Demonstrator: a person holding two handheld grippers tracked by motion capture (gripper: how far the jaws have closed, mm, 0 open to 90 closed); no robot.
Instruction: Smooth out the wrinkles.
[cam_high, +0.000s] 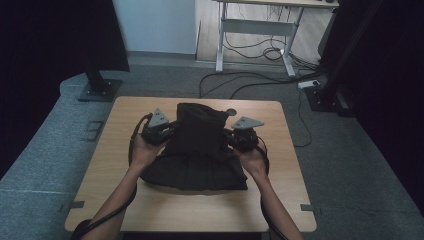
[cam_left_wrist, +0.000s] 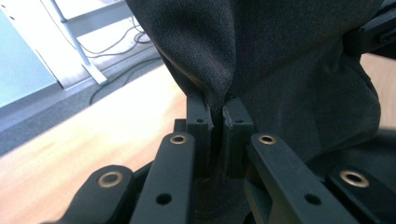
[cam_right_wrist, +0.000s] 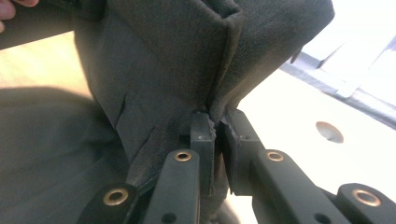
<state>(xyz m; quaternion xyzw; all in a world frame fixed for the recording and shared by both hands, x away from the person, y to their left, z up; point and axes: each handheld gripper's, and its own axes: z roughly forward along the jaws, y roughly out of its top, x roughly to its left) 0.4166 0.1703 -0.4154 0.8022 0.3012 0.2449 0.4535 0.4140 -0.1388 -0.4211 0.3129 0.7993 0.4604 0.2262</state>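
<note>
Smooth wooden table (cam_high: 125, 200), pinched dark woven cloth (cam_high: 197, 150)

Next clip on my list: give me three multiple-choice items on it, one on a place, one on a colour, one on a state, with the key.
1. Where does the lower part of the garment rest?
A. on the wooden table
B. on the floor
C. on a chair

2. What colour is the garment?
A. white
B. black
C. red

3. How does the left gripper stand?
A. open beside the cloth
B. shut on empty air
C. shut on a fold of the garment

Key: 1 A, the high view shows the hem spread on the tabletop. 2 B, the cloth looks black to dark grey in every view. 3 C, the fingers pinch cloth between them; the right gripper does likewise.
</note>
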